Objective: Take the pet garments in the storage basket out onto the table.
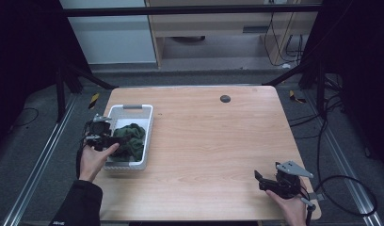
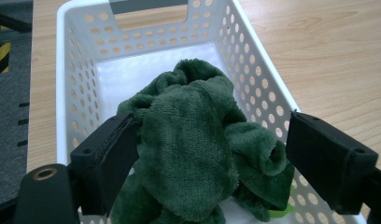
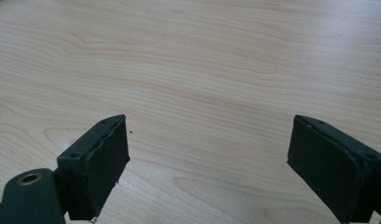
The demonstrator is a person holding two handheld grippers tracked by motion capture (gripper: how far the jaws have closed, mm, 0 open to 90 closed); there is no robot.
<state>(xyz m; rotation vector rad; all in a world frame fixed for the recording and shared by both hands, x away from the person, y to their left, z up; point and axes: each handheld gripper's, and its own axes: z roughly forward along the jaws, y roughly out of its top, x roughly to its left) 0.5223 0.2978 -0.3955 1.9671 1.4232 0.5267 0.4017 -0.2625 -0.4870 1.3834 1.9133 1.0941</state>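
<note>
Green towel (image 2: 198, 144) heaped in white basket (image 2: 258, 79), between spread left claw (image 2: 209, 163) jaws.

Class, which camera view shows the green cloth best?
The left gripper view: the cloth sits close up between open jaws, its pile and folds plain. The high view shows a small dark heap in the basket. The right gripper view looks at bare table.
</note>
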